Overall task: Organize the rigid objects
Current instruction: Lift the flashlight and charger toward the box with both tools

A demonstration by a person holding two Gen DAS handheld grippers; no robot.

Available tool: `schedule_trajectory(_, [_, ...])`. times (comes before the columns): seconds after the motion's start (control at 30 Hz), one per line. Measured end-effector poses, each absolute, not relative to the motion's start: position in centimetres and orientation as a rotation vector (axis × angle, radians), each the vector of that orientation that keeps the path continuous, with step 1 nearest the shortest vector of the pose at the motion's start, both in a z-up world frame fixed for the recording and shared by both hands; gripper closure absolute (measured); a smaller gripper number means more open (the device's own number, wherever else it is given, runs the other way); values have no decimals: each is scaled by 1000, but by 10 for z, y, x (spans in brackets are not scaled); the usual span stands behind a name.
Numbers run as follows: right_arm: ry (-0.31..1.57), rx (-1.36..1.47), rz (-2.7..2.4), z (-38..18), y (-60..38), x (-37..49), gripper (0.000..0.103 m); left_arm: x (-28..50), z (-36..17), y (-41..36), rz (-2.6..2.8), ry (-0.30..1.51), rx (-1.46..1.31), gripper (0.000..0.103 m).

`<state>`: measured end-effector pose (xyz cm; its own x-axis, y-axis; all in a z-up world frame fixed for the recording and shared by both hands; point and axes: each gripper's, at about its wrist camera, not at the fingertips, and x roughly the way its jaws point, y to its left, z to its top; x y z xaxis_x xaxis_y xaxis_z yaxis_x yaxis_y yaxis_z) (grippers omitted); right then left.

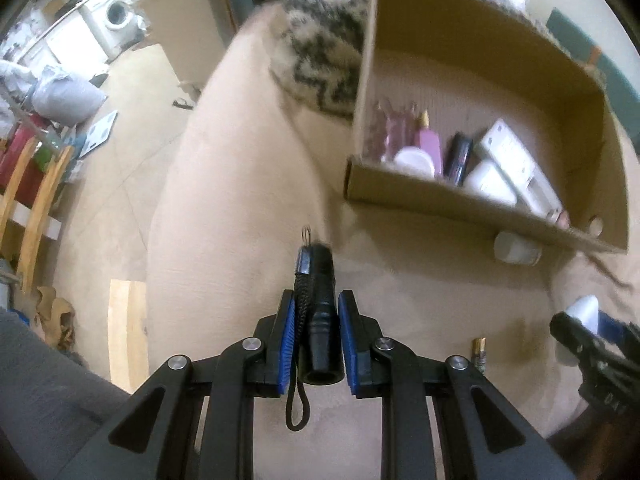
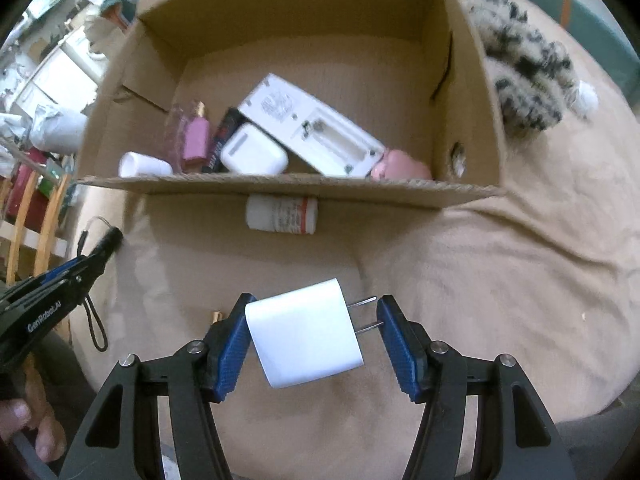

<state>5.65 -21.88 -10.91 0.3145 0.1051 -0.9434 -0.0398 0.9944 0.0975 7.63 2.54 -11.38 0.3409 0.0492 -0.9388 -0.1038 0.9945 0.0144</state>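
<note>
My left gripper is shut on a black flashlight with a dangling lanyard, held above a beige blanket. My right gripper is shut on a white charger plug. One pad presses on the plug's body and the metal prongs touch the other pad. An open cardboard box stands just beyond both grippers. It holds a white flat device, a white case, a pink bottle, a black tube and a white jar. In the right wrist view the left gripper shows at the left edge.
A white pill bottle lies on the blanket against the box's near wall. A small battery lies on the blanket near my right gripper. A black-and-white knitted item sits beside the box. Wooden slats and floor clutter lie to the left.
</note>
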Motion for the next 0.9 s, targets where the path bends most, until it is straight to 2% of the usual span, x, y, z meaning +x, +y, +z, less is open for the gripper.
schedule_trajectory(0.03, [1223, 52, 99, -104, -219, 54, 38, 76, -105, 28, 100, 1193, -57, 94])
schedule_trajectory(0.07, [1200, 59, 107, -98, -220, 53, 38, 75, -98, 28, 98, 1170, -56, 98])
schedule_trajectory(0.3, [1062, 129, 119, -69, -238, 59, 38, 77, -45, 13, 45, 1019, -42, 98])
schedule_trajectory(0.6, [1081, 252, 123, -71, -250, 62, 38, 82, -52, 9, -23, 1055, -154, 99])
schedule_trajectory(0.9, [1008, 260, 167, -50, -244, 72, 38, 76, 14, -6, -123, 878, -125, 99])
